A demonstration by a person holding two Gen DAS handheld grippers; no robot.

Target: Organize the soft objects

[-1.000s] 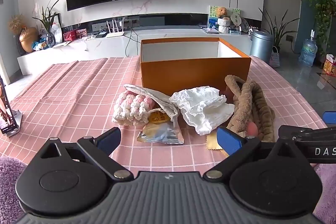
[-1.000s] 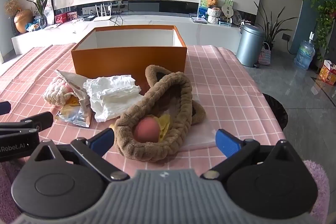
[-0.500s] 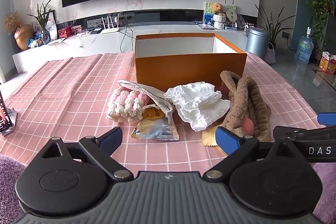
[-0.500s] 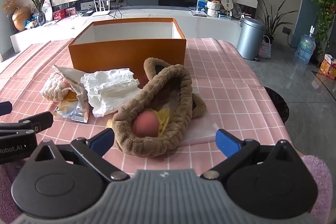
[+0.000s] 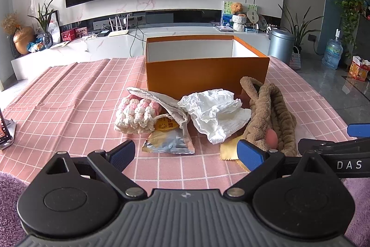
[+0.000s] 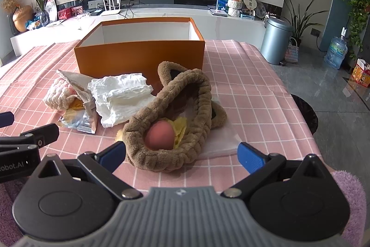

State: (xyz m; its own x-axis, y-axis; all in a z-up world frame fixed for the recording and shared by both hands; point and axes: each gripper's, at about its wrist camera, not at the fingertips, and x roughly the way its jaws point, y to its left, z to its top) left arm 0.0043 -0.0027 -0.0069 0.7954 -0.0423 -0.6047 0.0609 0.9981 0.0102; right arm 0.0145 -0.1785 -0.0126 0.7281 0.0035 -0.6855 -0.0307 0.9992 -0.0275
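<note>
While orange box (image 6: 141, 57) sits behind, brown headband (image 6: 185, 108) rings pink ball (image 6: 159, 134).

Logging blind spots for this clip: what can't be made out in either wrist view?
- Floor of the orange box: both views, hidden by its near wall, so whether anything lies inside is unknown.
- Snack packet print: left wrist view, too small, partly under the grey cloth.
- Yellow cloth: right wrist view, mostly covered by the brown plush headband and pink ball.
- Device at the left edge: left wrist view, cut off.
</note>
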